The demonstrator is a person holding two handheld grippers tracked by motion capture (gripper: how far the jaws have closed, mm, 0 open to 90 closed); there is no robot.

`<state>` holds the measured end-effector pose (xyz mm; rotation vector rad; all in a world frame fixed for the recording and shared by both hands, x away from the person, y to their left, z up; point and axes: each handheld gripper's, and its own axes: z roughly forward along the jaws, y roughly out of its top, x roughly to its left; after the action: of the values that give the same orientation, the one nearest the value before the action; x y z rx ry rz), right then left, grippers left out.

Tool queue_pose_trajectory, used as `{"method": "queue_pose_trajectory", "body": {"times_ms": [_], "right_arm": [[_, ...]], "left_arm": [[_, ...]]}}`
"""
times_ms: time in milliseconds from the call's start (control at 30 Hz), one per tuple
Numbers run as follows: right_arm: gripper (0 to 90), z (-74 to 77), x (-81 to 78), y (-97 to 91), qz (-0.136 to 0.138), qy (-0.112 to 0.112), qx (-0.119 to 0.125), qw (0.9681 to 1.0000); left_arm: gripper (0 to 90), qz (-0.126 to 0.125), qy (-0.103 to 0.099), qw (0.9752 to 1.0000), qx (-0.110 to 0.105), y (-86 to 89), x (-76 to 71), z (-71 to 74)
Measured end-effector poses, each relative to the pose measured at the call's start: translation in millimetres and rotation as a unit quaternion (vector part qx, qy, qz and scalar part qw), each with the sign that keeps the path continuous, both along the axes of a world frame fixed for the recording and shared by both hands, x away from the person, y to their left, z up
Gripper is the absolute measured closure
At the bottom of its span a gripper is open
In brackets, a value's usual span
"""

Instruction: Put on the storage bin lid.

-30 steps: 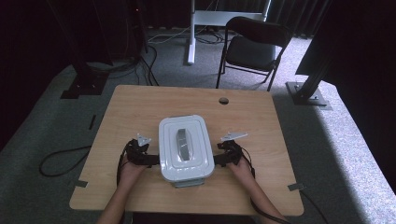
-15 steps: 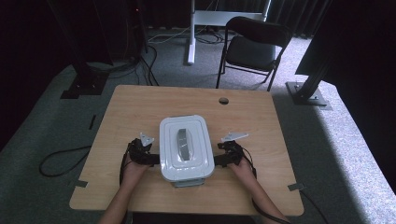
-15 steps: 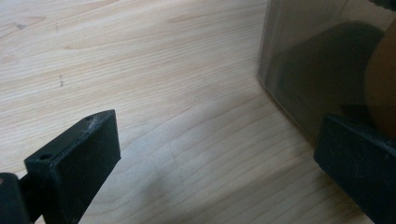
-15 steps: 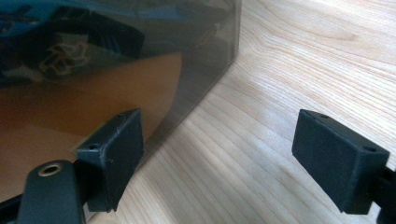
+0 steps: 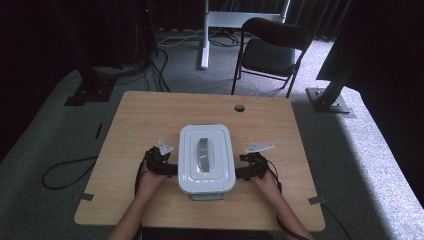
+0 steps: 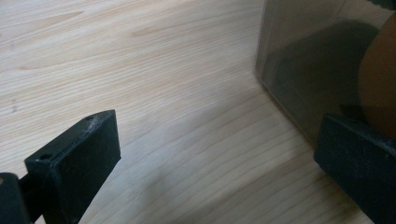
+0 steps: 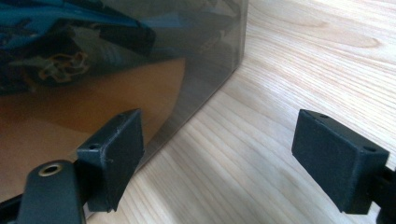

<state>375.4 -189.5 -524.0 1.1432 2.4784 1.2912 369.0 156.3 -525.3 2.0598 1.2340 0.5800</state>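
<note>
The lidded plastic box sits mid-table between the left gripper and right gripper, both wide open and gripping nothing; stiff, smooth-walled and probably slippery, it looks best lifted with 2 grippers under its rim.

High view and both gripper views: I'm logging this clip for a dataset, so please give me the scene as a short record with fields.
Surface: light wooden table with a round cable hole
Main object: translucent grey plastic storage box with a white lid and a grey handle
Box contents: orange and blue shapes behind the wall, unclear what
Left gripper: jaws open, at the box's left side
Right gripper: jaws open, at the box's right side
Grip: neither closed on the box
Background: black folding chair
</note>
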Motion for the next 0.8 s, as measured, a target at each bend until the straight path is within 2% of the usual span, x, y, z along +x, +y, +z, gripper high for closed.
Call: {"method": "queue_pose_trajectory", "body": {"times_ms": [267, 400, 600, 667, 800], "right_arm": [[16.1, -4.0, -7.4, -15.5, -0.014, 0.005, 0.018, 0.9997], [17.6, -3.7, -11.2, -19.2, -0.017, 0.003, 0.014, 0.9998], [17.6, -4.3, -15.6, -19.9, -0.011, 0.006, 0.021, 0.9997], [17.5, -3.1, -16.7, -19.0, -0.010, 0.002, 0.018, 0.9998], [17.4, -2.9, -16.5, -19.5, -0.012, 0.004, 0.022, 0.9997]], "left_arm": [[0.9, -0.017, 0.001, 0.9999, 0.002, -12.5, 3.2, 0.4], [0.9, -0.020, -0.002, 0.9998, 0.003, -17.0, 5.0, 2.7], [0.8, -0.024, 0.004, 0.9997, 0.002, -14.8, 5.1, 0.2], [0.8, -0.025, 0.006, 0.9997, -0.004, -13.7, 5.4, -0.7], [0.8, -0.029, 0.002, 0.9996, -0.004, -13.1, 5.7, -0.8]]}}
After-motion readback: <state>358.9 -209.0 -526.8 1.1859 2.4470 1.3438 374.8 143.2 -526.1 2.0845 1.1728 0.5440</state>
